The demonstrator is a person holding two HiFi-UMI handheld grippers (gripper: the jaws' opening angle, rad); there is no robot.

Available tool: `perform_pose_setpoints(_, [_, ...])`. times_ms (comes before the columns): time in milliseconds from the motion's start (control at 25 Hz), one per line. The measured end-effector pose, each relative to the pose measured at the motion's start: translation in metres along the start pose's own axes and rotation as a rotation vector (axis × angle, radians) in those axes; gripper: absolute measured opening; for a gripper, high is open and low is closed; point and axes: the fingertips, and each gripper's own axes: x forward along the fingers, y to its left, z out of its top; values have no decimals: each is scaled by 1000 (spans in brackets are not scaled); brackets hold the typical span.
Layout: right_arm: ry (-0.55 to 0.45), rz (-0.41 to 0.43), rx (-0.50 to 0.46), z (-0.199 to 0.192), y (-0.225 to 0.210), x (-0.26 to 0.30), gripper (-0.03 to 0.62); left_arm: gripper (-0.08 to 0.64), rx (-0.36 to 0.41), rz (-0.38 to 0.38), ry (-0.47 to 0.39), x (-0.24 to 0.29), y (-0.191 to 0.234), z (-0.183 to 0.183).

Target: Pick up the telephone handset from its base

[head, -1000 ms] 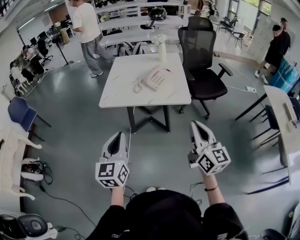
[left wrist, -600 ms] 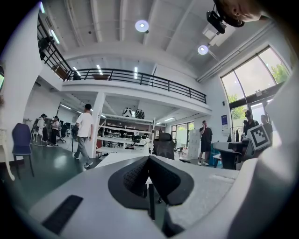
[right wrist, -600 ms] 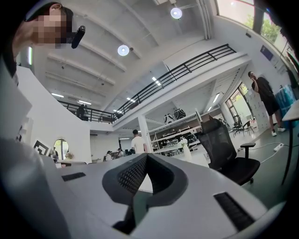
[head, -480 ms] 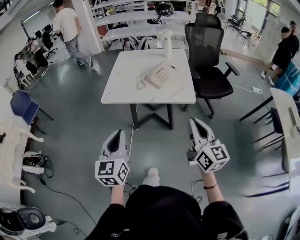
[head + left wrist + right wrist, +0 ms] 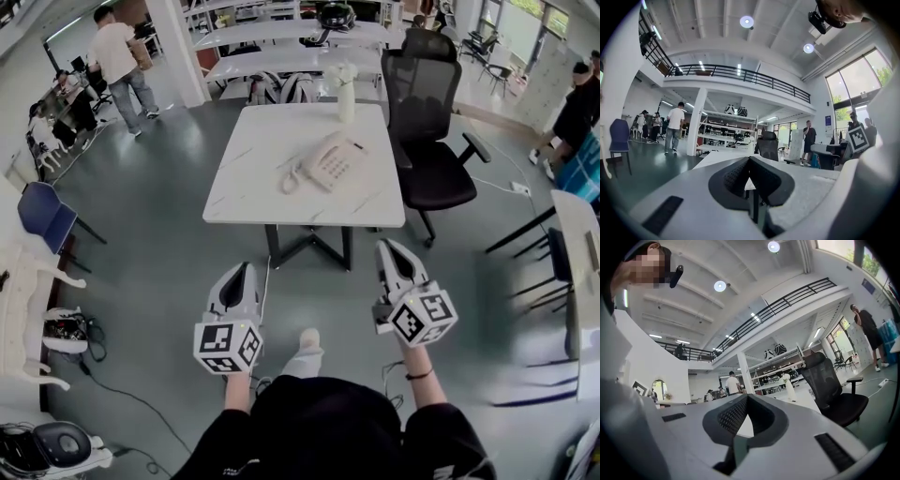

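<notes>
A cream telephone [image 5: 337,166] sits on the white table [image 5: 244,178], right of its middle. Its handset [image 5: 316,154] rests on the base's left side, with the coiled cord [image 5: 287,178] lying beside it. Both grippers hang in the air over the floor, short of the table's near edge. My left gripper [image 5: 240,269] points at the table with its jaws shut and nothing between them. My right gripper [image 5: 388,247] is likewise shut and holds nothing. In the left gripper view the left gripper [image 5: 750,158] has its tips together. The right gripper [image 5: 747,395] looks the same in the right gripper view.
A white spray bottle [image 5: 346,92] stands at the table's far edge. A black office chair [image 5: 433,141] sits at the table's right side. Another desk [image 5: 574,234] is far right, a blue chair [image 5: 45,217] at left. People stand in the background. Cables lie on the floor.
Both grippers and the head camera have moved toward the table, so the table and telephone look nearer. The person in the white shirt has walked off to the left.
</notes>
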Motion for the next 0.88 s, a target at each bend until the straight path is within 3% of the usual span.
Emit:
perform_pose_setpoints(480, [35,-49,23,-11,-39,106,-9,0,-15,-50,37,109,46,7])
perform_pose_setpoints(880, [45,-116,-4,-14,-66,155,-9,0,-13,-131,58,178,58,10])
